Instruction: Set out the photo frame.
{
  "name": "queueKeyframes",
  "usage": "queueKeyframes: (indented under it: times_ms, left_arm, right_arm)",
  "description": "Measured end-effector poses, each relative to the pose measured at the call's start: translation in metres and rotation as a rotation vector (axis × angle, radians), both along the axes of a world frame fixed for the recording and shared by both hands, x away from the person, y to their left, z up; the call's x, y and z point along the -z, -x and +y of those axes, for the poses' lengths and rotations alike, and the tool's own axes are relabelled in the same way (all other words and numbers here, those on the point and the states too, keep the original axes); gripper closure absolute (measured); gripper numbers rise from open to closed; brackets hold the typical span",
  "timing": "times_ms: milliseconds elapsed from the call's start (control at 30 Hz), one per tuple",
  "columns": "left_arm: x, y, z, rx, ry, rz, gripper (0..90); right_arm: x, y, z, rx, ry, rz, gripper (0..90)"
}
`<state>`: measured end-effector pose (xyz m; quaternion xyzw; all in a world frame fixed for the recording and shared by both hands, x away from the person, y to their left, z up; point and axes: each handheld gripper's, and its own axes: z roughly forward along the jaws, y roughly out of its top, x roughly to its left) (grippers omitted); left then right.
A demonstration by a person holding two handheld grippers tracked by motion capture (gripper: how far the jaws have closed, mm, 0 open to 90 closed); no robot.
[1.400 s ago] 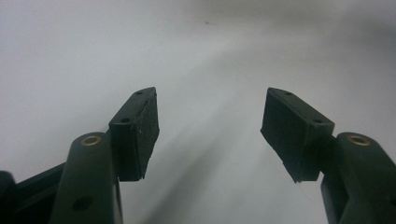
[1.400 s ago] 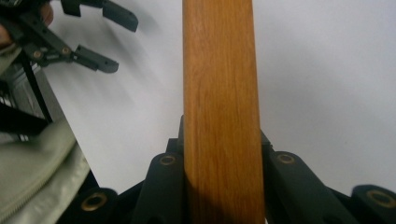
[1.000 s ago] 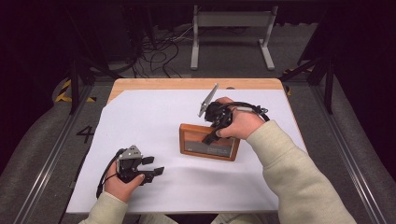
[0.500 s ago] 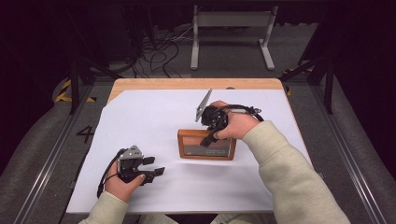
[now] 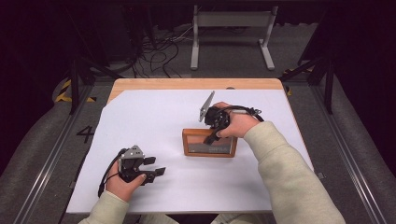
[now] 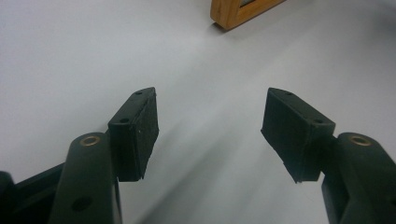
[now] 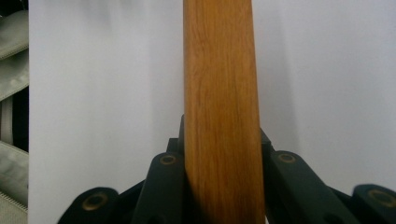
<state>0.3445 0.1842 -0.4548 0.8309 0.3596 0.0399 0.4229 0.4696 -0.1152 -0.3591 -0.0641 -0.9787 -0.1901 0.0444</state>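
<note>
Lowering the rectangular wooden picture frame (image 5: 208,143) flat onto the white surface (image 5: 154,116), I kept the right tool (image 5: 212,136) clenched on its edge, left tool (image 5: 154,171) released.

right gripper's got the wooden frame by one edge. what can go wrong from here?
1. The right gripper clamps the wooden frame along one narrow top rail; held off-centre, it could pivot or slip.
2. The left gripper rests open, apart from the frame, so nothing steadies the far side.
3. The white table cover looks smooth; the frame might slide.
</note>
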Motion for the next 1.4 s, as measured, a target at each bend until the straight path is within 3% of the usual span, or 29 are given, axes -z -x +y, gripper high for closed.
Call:
queueKeyframes:
  times_ms: [333,467,633,733,800,833,933,1133,1333,1400]
  left_arm:
    - [0.001,0.000,-0.002,-0.003,0.003,0.011,36.4]
    - [0.000,-0.001,-0.002,0.006,-0.006,-0.002,36.4]
    - [0.000,-0.001,-0.002,0.007,-0.004,-0.001,36.4]
    - [0.001,-0.001,-0.003,0.007,0.003,0.011,36.4]
    - [0.001,-0.001,-0.003,0.007,0.004,0.012,36.2]
    - [0.001,-0.001,-0.003,0.006,0.007,0.014,36.2]
    - [0.001,-0.001,-0.003,0.006,0.003,0.014,35.7]
    - [0.001,-0.001,-0.003,0.008,0.003,0.009,34.5]
    - [0.000,-0.001,-0.003,0.011,0.005,-0.011,30.8]
    - [-0.001,0.001,-0.003,0.013,0.006,-0.009,28.7]
  right_arm:
    - [0.005,-0.003,0.001,-0.066,-0.004,-0.024,75.2]
    - [0.005,-0.004,0.000,-0.054,-0.007,-0.037,72.9]
    - [0.004,-0.008,-0.003,-0.002,-0.011,-0.069,65.1]
    - [0.004,-0.010,-0.006,0.022,0.004,-0.127,54.0]
    - [0.004,-0.011,-0.006,0.033,0.002,-0.130,49.0]
    - [0.004,-0.012,-0.007,0.041,-0.002,-0.157,47.3]
    - [0.004,-0.013,-0.008,0.090,-0.037,-0.164,33.3]
    - [-0.002,-0.012,-0.014,0.133,-0.096,-0.214,28.7]
    - [-0.010,-0.003,-0.025,0.189,-0.116,-0.248,27.7]
    - [-0.017,0.003,-0.036,0.217,-0.152,-0.277,24.8]
